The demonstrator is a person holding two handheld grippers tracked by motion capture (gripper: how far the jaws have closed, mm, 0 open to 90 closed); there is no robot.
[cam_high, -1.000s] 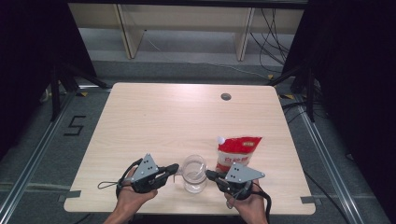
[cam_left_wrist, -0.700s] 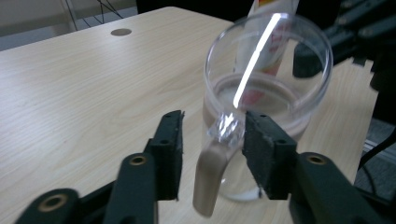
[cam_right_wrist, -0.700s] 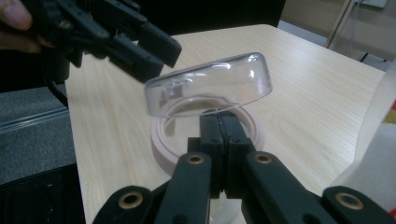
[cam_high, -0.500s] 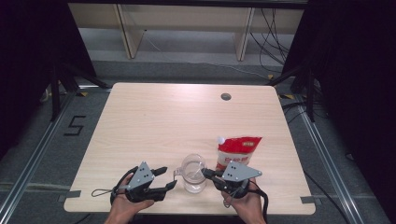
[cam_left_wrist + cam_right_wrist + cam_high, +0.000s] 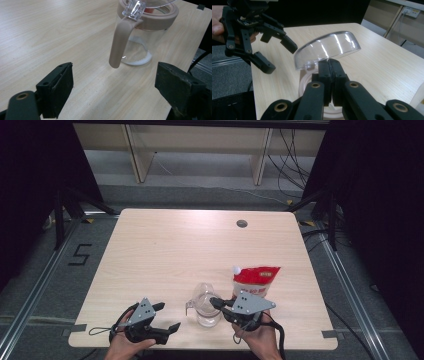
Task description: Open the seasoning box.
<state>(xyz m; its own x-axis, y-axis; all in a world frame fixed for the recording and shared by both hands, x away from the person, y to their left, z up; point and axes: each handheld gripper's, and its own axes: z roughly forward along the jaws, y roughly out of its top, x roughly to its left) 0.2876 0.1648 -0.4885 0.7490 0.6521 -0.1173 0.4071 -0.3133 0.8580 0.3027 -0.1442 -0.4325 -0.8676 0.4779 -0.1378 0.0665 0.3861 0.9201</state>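
Pale wood-grain table (image 5: 165, 250), dark curtains either side, bare shelving behind; landmark item: clear jug (image 5: 206, 306) near the table's front edge, centre.

Right gripper (image 5: 220, 303): jaws pressed together on the edge of the jug's clear domed lid (image 5: 327, 48), which is tipped up on its hinge above the beige collar (image 5: 305, 83). Gripper sits just right of the jug.

Left gripper (image 5: 167, 317): jaws spread wide, holding nothing, touching nothing. It lies left of the jug and apart from it; in the left gripper view the jug's beige handle (image 5: 119, 43) hangs between and beyond the two jaws.

Jug: transparent body, glass or hard plastic cannot be told; a little white residue around the base, otherwise looks empty. Judged light, rigid, smooth-walled and slippery, liable to crack or tip if knocked. Best hold judged to be the handle; the lid is thin and its hinge should not be forced.

Red-and-white pouch (image 5: 255, 279): white cap, just right of and behind the jug, beside the right gripper. Judged soft and floppy
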